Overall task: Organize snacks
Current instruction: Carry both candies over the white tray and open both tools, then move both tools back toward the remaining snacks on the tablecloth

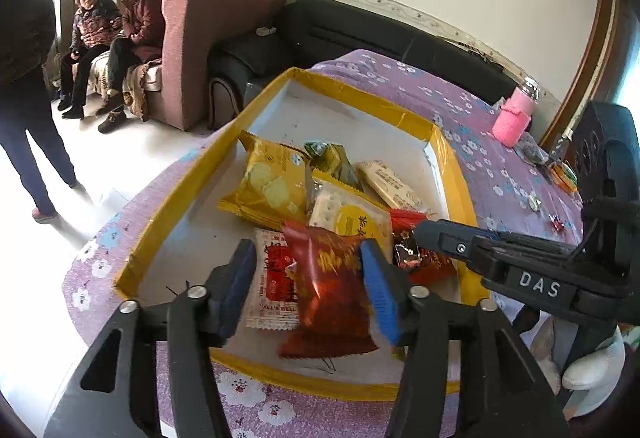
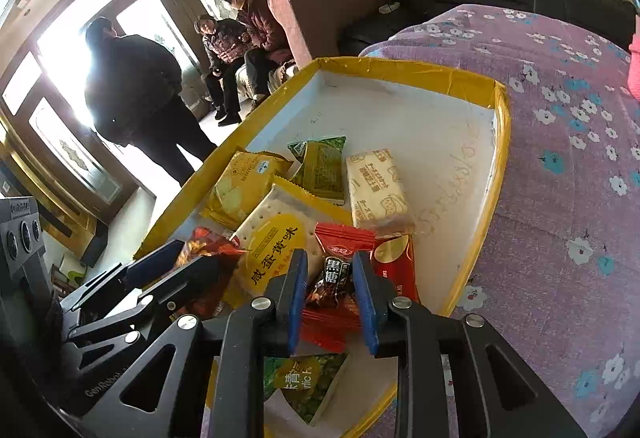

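Observation:
A shallow white tray with a yellow rim [image 1: 180,205] [image 2: 400,71] lies on a purple flowered cloth and holds several snack packets. My left gripper [image 1: 308,282] is open, its blue pads on either side of a dark red packet [image 1: 328,290] that looks slightly blurred, as if loose. My right gripper [image 2: 330,298] has its pads around a red and black packet [image 2: 334,278] with a gap on both sides; it also shows in the left wrist view [image 1: 424,228]. A yellow packet [image 1: 268,185], a round-label cracker packet [image 2: 276,242] and a beige bar [image 2: 376,189] lie behind.
A pink-sleeved bottle [image 1: 514,113] and small items stand at the table's far right. A red armchair [image 1: 208,37] and a black sofa [image 1: 360,29] lie beyond the table. Two people sit at the far left [image 1: 116,33]; one stands [image 2: 136,93].

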### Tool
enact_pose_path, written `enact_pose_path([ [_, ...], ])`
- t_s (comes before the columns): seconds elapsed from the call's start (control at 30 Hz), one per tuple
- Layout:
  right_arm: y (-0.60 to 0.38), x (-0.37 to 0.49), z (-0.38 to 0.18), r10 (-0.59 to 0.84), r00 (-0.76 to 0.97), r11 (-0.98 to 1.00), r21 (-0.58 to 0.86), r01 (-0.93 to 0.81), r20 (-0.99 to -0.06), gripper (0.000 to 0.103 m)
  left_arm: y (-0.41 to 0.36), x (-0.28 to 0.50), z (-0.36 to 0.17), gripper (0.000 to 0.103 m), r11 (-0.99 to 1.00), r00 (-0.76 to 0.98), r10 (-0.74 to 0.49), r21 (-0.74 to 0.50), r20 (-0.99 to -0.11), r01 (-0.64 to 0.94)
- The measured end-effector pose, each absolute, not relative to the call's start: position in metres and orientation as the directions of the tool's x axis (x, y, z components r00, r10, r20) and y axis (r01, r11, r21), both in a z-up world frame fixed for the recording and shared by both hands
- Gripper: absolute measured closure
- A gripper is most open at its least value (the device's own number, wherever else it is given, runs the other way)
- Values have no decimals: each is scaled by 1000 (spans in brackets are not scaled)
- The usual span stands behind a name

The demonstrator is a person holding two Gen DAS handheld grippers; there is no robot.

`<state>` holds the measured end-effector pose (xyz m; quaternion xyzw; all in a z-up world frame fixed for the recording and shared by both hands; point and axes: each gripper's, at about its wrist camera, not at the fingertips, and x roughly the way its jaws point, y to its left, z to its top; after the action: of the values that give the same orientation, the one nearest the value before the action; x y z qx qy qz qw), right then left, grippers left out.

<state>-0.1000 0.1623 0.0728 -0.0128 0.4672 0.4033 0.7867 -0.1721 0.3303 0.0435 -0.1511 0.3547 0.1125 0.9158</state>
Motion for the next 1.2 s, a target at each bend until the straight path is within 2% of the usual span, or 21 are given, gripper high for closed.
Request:
enact_pose_path([
  [0.07,160,-101,75,629,240,672,361,-647,-740,74,330,-173,45,45,926,719,118,-185,-685,-329],
  [0.2,154,-104,79,639,244,667,367,-649,-729,72,326,-175,50,29,919,701,199,-119,-685,-376],
  [0.37,146,-108,83,646,256,665,367,-650,-719,65,319,-176,53,28,919,702,222,-95,-676,-382],
  [1.2,89,-103,76,649,286,702,409,-583,-705,60,289,-185,59,28,932,695,220,-62,-684,-356],
])
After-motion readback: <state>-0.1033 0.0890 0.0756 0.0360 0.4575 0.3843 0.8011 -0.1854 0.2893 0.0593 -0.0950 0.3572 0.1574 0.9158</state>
